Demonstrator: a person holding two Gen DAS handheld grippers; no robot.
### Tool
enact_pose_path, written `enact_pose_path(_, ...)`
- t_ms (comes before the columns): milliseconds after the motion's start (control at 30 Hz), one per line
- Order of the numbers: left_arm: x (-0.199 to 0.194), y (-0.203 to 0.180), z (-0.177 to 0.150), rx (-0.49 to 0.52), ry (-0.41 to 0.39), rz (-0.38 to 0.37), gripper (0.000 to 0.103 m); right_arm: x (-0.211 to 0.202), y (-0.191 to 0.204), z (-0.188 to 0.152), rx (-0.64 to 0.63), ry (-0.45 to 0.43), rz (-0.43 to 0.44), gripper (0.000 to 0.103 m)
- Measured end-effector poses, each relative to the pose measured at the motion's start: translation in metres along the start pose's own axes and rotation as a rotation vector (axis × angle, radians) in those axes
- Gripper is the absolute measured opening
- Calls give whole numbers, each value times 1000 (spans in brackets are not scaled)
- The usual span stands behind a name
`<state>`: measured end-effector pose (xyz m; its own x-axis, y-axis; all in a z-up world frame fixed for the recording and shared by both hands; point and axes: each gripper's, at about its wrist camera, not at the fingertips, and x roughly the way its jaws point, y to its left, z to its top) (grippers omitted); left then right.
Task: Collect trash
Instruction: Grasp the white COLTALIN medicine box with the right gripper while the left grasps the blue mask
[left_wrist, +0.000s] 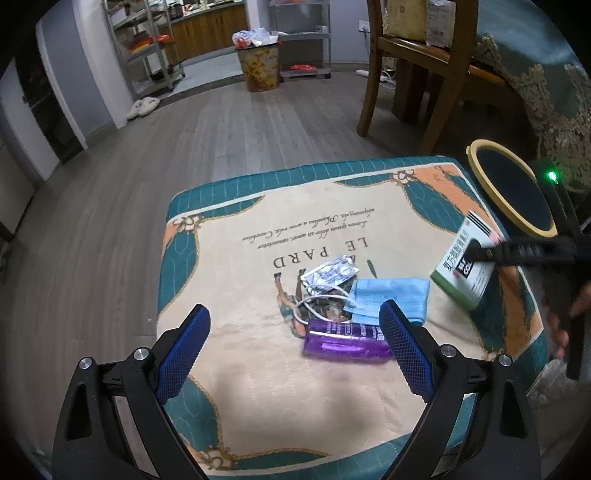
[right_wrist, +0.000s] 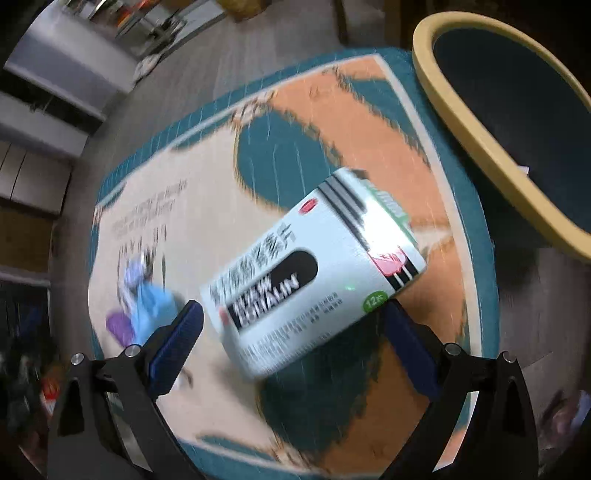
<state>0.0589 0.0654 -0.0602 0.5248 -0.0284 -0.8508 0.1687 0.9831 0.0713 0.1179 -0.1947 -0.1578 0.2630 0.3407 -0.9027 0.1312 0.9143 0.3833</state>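
Scanning from the left, the left gripper (left_wrist: 295, 345) hangs over the near edge of the printed cushion (left_wrist: 236, 398) with its jaws spread wide and nothing between them. Just beyond its fingertips lies the remaining pile of trash: a purple wrapper (left_wrist: 345, 341) nearest, a blue face mask (left_wrist: 389, 297) touching it on the right, and a silver foil packet (left_wrist: 330, 275) with a white cord (left_wrist: 321, 301) behind them.

Further right, the right gripper (right_wrist: 291, 314) carries a white and green medicine box (right_wrist: 314, 280). In the right wrist view the box sits tilted between the two blue pads (right_wrist: 177, 343), which stand fairly far apart and press its two sides; the frame is motion-blurred, so the exact contact cannot be told. The box is raised above the cushion's right-hand corner, near a bin (right_wrist: 480, 147) with a yellow rim and dark interior that stands just beside the cushion at far right.

Progress, as judged:
- Box: picked up, not yet in the bin.
- Bin contents: cannot be told; the interior reads dark.
- Wrapper, mask, foil packet and cord: not yet collected
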Motion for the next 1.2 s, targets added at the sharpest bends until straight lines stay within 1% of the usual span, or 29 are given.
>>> enact_pose_path(100,3,5,0,-7,8,-4,92,8,10,14,-4,-20,-14,97)
enact_pose_path(200,9,7,-1,-6,19,-3,92,20,26,20,-81,-36,-106,98)
enact_pose_path(233,12,8,-2,-4,24,2,92,24,35,19,-134,-52,-160,97)
enact_pose_path(267,14,9,-3,-4,29,10,92,26,40,18,-170,-59,-196,96)
enact_pose_path(300,17,10,-4,-8,37,16,92,27,44,16,-201,-69,-222,90)
enact_pose_path(333,22,12,-6,-26,50,16,92,28,49,14,-241,-83,-241,88)
enact_pose_path(367,26,13,-7,-43,61,11,92,27,52,12,-258,-90,-244,87)
enact_pose_path(433,35,13,-11,-74,94,8,92,22,53,10,-268,-100,-250,80)
enact_pose_path(500,38,10,-11,-73,109,4,92,15,52,9,-268,-94,-227,78)
enact_pose_path(633,40,-1,-5,-53,104,-15,92,-10,51,9,-292,-103,-207,78)
enact_pose_path(700,39,-11,-2,-48,98,-47,92,-27,48,12,-276,-108,-179,78)
enact_pose_path(800,38,-35,0,18,90,-97,92,-63,45,15,-306,-136,-159,78)
enact_pose_path(867,41,-49,0,63,95,-125,89,-89,42,13,-339,-162,-141,78)
enact_pose_path(933,46,-63,0,105,111,-142,77,-111,44,6,-358,-192,-118,78)
enact_pose_path(967,50,-71,0,129,124,-149,74,-118,44,5,-361,-205,-107,78)
enact_pose_path(1033,56,-81,0,151,138,-151,65,-125,38,0,-339,-218,-60,78)
enact_pose_path(1067,60,-85,0,167,147,-148,63,-126,36,0,-326,-219,-33,78)
enact_pose_path(1100,65,-89,0,186,155,-136,62,-125,38,0,-324,-224,-20,78)
enact_pose_path(1167,73,-96,-2,222,173,-110,54,-128,38,2,-355,-243,-28,78)
enact_pose_path(1200,76,-98,-2,229,182,-111,42,-129,38,3,-369,-250,-38,78)
